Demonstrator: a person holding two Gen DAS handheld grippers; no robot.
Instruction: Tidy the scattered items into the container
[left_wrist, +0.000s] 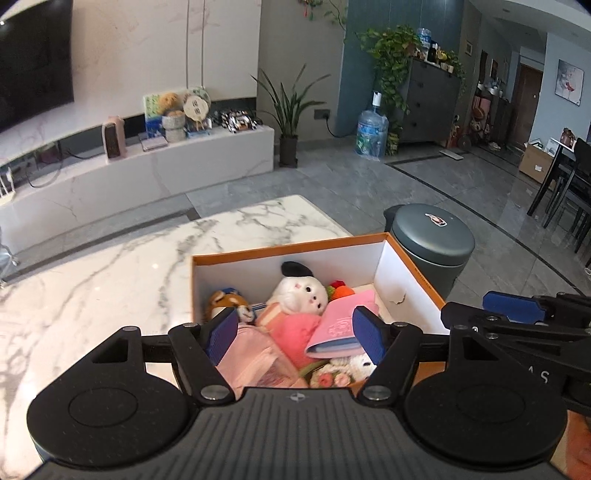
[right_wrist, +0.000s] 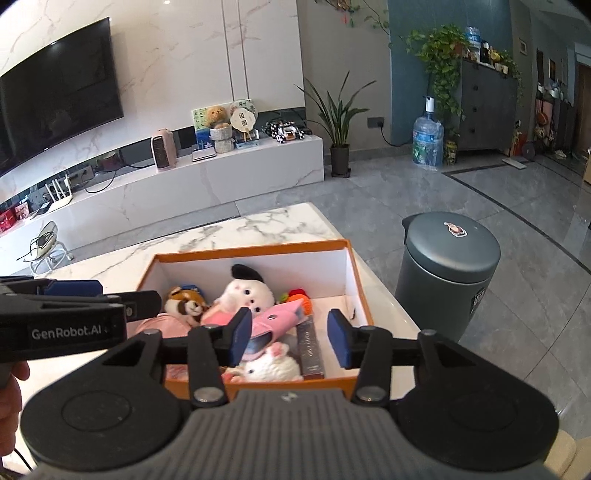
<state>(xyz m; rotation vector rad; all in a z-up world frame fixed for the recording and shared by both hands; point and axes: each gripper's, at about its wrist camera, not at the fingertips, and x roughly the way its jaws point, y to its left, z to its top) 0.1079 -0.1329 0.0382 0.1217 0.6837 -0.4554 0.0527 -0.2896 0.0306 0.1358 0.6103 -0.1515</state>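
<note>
On the veined marble table (right_wrist: 258, 229) sits an orange-rimmed cardboard box (right_wrist: 255, 248), white inside, piled with soft plush toys (right_wrist: 251, 293) and a pink booklet (left_wrist: 338, 326). Both grippers, left (left_wrist: 295, 334) and right (right_wrist: 290, 338), hover above with ribbed blue pads apart, holding nothing.
</note>
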